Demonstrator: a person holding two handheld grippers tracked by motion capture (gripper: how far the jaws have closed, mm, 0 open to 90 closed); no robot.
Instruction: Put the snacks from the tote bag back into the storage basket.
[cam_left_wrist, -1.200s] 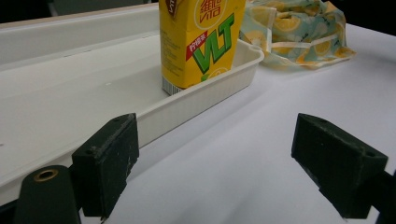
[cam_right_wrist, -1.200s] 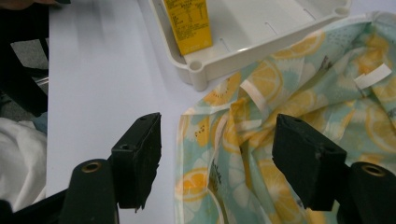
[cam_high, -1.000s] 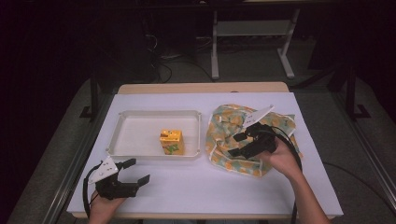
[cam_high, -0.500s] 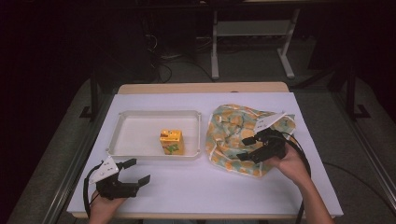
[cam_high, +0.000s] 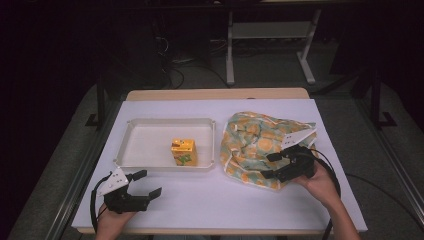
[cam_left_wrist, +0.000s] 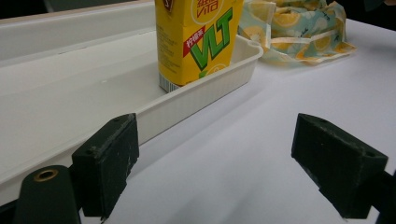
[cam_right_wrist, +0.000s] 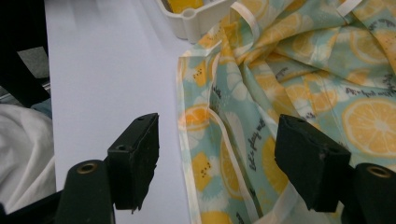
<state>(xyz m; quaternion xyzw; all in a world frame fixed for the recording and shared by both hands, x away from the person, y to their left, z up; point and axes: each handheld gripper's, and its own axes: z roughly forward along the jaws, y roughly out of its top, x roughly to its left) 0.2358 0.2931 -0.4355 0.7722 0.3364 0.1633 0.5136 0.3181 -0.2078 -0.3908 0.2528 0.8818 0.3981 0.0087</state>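
So the right gripper has its jaws spread, and they've just been opening a bit wider, with the hemmed edge of the lemon-print bag lying between the black pads but nothing actually pinched, the pads stand clear of the fabric on both sides. My guess is it's lining up over that edge to grab the hem, since that's the stiffest bit of an otherwise floppy thing. The bag is thin, crinkly cloth in mint green with orange and yellow citrus slices and cream binding tape along the seams, sitting crumpled in a loose heap at the right-middle of the high view, touching the right edge of the tray. The left gripper is parked low at the lower left of the high view, jaws also wide apart and holding nothing, pointed toward the tray, probably just waiting out of the way. The tray is a shallow white plastic one with a ribbed rim, and a yellow juice carton stands upright in it near the right-hand wall, glossy printed cardboard with square corners. Everything's on a smooth white table.
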